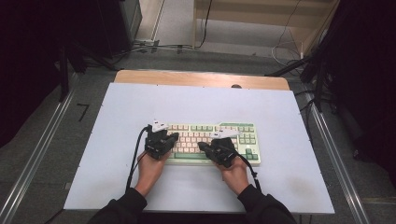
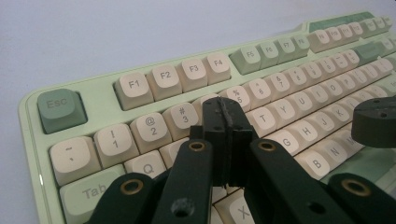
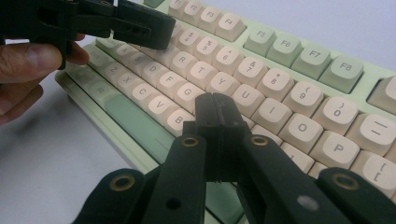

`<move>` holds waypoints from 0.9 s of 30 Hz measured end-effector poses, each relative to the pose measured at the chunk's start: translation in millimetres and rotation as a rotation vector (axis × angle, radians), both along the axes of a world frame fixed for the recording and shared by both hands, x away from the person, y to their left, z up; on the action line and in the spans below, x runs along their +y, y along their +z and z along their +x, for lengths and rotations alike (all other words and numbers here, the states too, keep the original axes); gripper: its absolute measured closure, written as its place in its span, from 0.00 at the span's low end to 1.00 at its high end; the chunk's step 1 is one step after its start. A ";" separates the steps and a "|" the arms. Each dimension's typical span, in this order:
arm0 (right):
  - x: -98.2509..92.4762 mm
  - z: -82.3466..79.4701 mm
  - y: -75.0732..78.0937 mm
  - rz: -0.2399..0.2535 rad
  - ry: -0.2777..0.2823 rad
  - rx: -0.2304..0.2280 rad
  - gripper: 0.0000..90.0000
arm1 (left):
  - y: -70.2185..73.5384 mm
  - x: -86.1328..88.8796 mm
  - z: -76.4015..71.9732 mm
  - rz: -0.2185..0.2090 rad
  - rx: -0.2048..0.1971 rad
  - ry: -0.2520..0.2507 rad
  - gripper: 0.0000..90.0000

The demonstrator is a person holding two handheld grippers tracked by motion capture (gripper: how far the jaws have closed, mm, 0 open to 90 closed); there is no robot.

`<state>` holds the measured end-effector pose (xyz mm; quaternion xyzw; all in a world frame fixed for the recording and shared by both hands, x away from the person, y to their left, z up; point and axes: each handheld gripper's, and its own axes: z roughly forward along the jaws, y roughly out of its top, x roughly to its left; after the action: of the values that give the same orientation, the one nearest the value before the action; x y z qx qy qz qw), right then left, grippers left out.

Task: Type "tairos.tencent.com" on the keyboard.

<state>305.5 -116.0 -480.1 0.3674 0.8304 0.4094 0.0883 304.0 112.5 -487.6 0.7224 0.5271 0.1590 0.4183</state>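
A pale table [image 1: 116, 177] bears a green keyboard [image 1: 243, 158]; the left gripper [image 1: 173, 138] and right gripper [image 1: 201, 146] hover over its keys, jaws pressed together, holding nothing.

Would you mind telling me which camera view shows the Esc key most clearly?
The left gripper view: the green Esc key sits close and unobstructed at the keyboard's corner, its label readable. In the high view the keyboard is small and that corner lies by the left gripper. The right gripper view shows letter and number keys instead.
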 end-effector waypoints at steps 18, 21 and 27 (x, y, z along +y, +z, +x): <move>0.3 -0.2 0.0 -0.002 0.000 -0.001 0.97 | 0.1 -1.2 0.1 -0.001 0.001 -0.001 1.00; 0.4 -0.2 -0.1 -0.002 0.001 -0.001 0.97 | -0.1 -1.7 0.0 0.002 0.003 -0.001 1.00; 0.2 -0.2 0.1 -0.001 0.000 -0.001 0.97 | -0.7 -2.2 0.3 0.005 0.006 -0.001 1.00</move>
<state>305.3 -115.8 -480.0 0.3671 0.8306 0.4092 0.0888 304.3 110.3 -488.3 0.7243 0.5275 0.1578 0.4149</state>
